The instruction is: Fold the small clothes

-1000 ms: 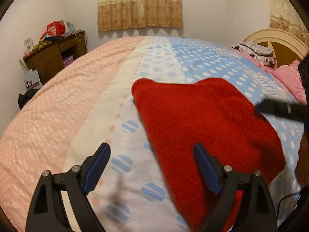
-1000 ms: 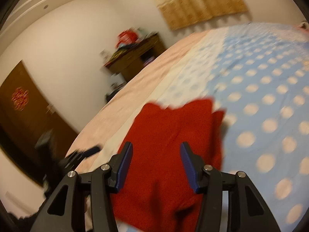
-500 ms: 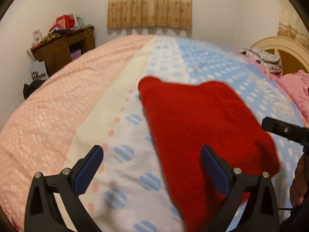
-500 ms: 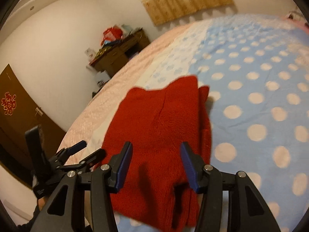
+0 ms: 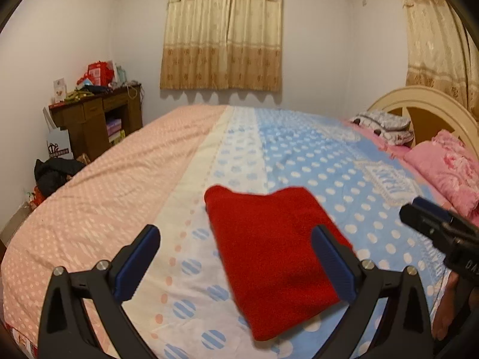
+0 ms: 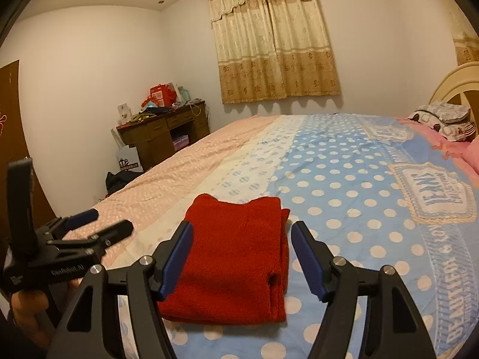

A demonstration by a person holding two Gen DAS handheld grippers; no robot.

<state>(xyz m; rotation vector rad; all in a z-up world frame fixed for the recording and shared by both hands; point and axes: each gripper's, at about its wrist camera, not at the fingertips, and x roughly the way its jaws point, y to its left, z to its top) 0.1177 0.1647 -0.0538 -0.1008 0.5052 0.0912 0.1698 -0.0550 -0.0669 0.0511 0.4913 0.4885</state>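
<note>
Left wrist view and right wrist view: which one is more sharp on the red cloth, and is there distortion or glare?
Left wrist view: the red cloth is slightly soft at its edges, and the bed bulges from fisheye distortion. Right wrist view: the cloth is sharper, its folded layers visible; walls curve near the frame rim. Neither view shows glare; the light is warm and dim.

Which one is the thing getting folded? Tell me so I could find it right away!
Look at the big bed with the pink, cream and blue dotted cover that fills the room. Near its close edge, where the cream stripe meets the blue, lies a folded red garment, just in front of both open grippers. It is the only plain, fuzzy, bright red thing on the bed; the pillows sit far off by the headboard.
</note>
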